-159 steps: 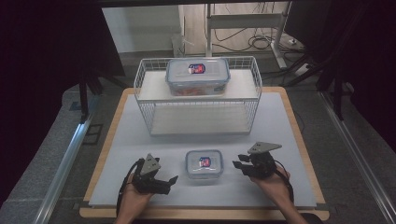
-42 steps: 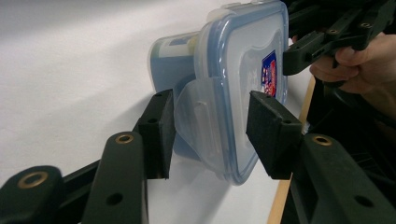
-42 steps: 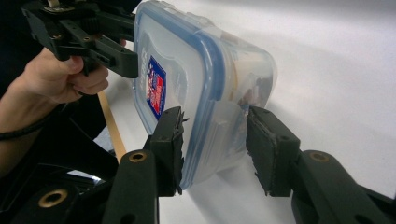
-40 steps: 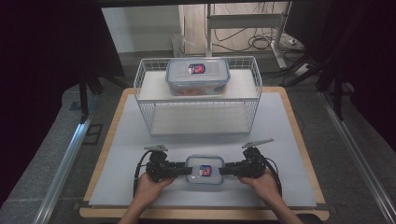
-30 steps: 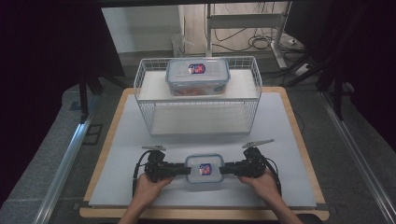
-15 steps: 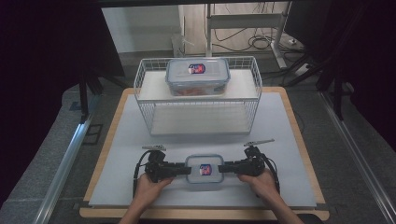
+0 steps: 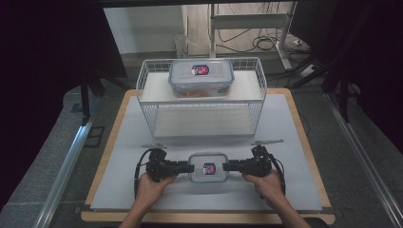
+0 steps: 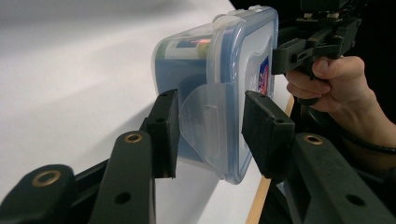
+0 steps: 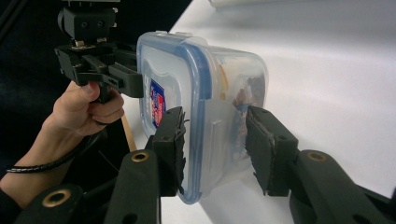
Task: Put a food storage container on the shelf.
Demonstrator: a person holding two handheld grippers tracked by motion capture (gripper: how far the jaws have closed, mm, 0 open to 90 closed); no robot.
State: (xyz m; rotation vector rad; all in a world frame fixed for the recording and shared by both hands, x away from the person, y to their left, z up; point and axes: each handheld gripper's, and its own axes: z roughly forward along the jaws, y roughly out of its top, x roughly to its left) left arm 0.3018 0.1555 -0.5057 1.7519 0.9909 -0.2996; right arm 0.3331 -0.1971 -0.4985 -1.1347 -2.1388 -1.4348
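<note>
Clear plastic, blue-rimmed lid: the small box (image 7: pixel 208 167) sits flat on the white mat (image 7: pixel 294 123), near edge, centre, between the two hands. Food is inside; I cannot make out what.

Left gripper (image 7: pixel 183 167) comes in from the box's left end, right gripper (image 7: pixel 233 166) from its right end. In the left gripper view the jaws straddle the end latch flap (image 8: pixel 201 123), one jaw over the lid, one under the base side, with a narrow gap on each; they look part open, not yet clamped, though contact is hard to judge. The right gripper view shows the same: jaws either side of its flap (image 9: pixel 218 135), close but seemingly not pinching.

Step in hand, by my reading: two-handed grasp of the box. Next move calls for closing both pairs evenly, then lifting level.

Beyond, at the far side, a wire rack (image 7: pixel 202 107) carries a larger box (image 7: pixel 201 76) on its top shelf.
</note>
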